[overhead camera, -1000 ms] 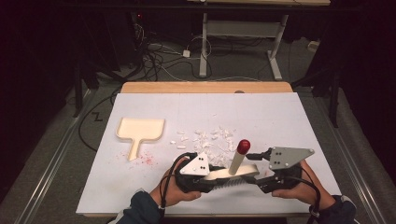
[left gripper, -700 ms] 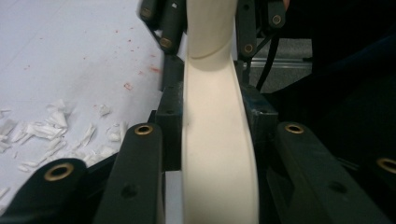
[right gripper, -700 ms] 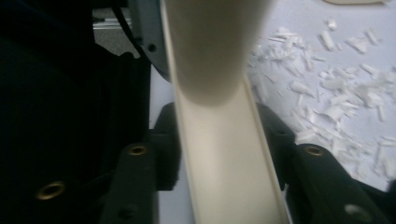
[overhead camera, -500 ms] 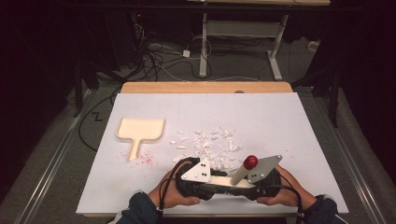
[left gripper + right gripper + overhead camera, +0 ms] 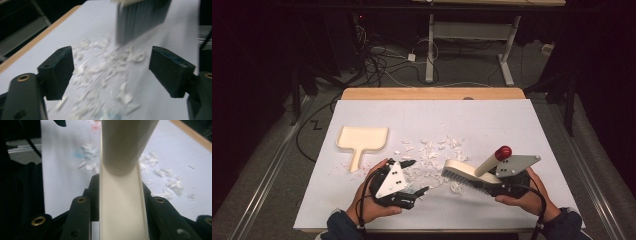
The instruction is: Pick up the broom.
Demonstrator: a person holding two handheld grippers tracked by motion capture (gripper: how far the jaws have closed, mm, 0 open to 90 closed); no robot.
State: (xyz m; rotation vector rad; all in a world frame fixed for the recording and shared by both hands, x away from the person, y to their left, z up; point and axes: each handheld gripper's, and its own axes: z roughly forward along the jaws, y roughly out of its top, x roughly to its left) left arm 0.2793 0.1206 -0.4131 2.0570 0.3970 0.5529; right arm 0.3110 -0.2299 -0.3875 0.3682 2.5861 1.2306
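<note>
A cream brush [image 5: 464,172] with grey bristles and a red-knobbed handle [image 5: 497,156] hangs low over the white table, bristles toward the scraps. My right gripper [image 5: 494,184] is shut on the brush's back end, its jaws closed a moment ago; in the right gripper view the cream brush body [image 5: 120,207] fills the gap of my right gripper [image 5: 120,195]. My left gripper [image 5: 417,176] stands apart to the left, its jaws just opened wide with nothing between them. In the left gripper view my left gripper [image 5: 112,71] frames white paper scraps [image 5: 100,75], with the bristles [image 5: 142,20] beyond.
A cream dustpan [image 5: 362,139] lies flat at the left of the white mat [image 5: 492,117]. Several paper scraps [image 5: 434,149] are strewn across the middle. A wooden edge [image 5: 432,93] borders the far side; desk legs and cables stand on the floor beyond.
My left gripper let go of the brush, opened and drew away to the left. The right gripper came in, closed on the brush and carried it a little to the right.
</note>
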